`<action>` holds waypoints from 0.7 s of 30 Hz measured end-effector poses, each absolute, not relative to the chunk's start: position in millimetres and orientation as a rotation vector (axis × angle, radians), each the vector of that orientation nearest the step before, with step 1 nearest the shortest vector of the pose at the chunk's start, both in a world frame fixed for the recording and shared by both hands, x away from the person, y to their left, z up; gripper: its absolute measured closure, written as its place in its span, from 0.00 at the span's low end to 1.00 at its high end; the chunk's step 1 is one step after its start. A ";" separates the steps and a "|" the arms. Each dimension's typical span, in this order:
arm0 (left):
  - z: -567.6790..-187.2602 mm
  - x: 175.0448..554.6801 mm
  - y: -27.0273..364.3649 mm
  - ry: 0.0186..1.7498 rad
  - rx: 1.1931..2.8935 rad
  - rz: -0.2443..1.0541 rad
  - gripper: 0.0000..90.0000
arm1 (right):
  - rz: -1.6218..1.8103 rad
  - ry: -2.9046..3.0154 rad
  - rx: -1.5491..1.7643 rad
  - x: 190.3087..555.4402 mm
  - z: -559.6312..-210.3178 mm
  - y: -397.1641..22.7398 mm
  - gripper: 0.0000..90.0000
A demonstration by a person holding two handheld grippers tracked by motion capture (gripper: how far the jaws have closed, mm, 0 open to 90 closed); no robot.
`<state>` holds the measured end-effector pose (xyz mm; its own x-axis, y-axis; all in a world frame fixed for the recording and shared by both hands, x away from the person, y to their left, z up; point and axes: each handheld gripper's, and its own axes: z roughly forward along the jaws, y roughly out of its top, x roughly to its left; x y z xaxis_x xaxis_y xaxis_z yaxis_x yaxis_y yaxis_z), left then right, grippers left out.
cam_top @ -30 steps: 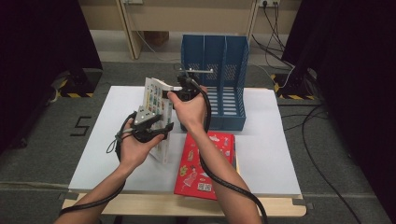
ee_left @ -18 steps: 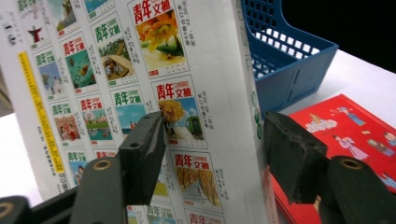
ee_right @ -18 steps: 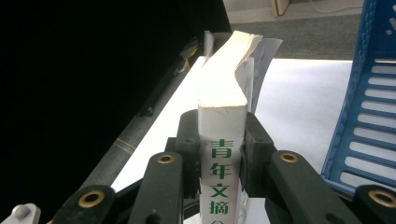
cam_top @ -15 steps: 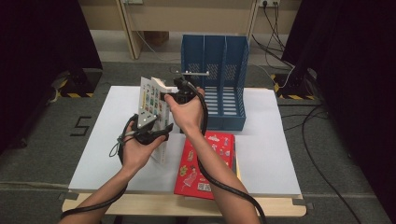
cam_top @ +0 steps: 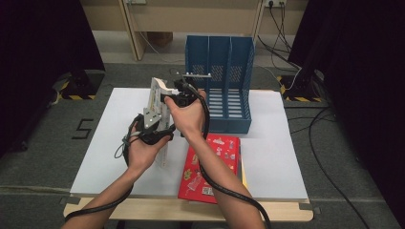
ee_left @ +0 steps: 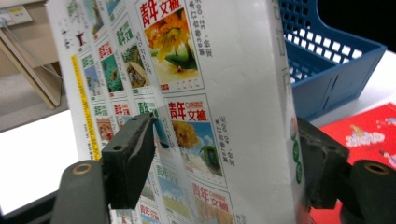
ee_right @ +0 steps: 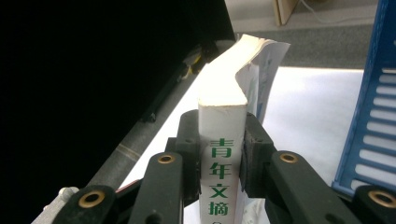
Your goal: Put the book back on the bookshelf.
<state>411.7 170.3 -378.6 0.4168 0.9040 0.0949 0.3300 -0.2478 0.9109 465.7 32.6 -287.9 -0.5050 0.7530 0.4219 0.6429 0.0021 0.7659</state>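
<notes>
Handoff step: magazine [cam_top: 157, 102] stands upright above the counter [cam_top: 282, 157], left of the blue file rack [cam_top: 224, 93] and apart from it.

Right tool [ee_right: 219, 163] is clamped on the spine, both pads tight against it, and carries the weight. Left tool [ee_left: 224, 158] has just been opening: its jaws now straddle the magazine lower down, with a gap showing at the cover side, so I read it as released.

Next move, my guess: pull the left tool clear without dragging the cover, then the right swings the magazine rightwards to the rack and drops it spine-first into a slot. Top pages are curling away from the spine, so they may snag on a divider.

Count:
- magazines: 1, in hand
- red book [cam_top: 210, 167]: 1, flat on the counter, near of the rack
- rack: 1, three slots, all look empty
- tools: 2
</notes>
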 end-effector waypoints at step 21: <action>-388.1 413.8 187.7 1.099 1.711 0.896 0.74 | 1.519 2.144 1.368 459.4 -288.7 56.2 0.67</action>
<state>413.8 187.7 -388.1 0.3459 0.9323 0.1055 0.2914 -0.2136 0.9325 459.4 56.2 -288.7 -0.5609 0.7544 0.3411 0.5720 0.0553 0.8184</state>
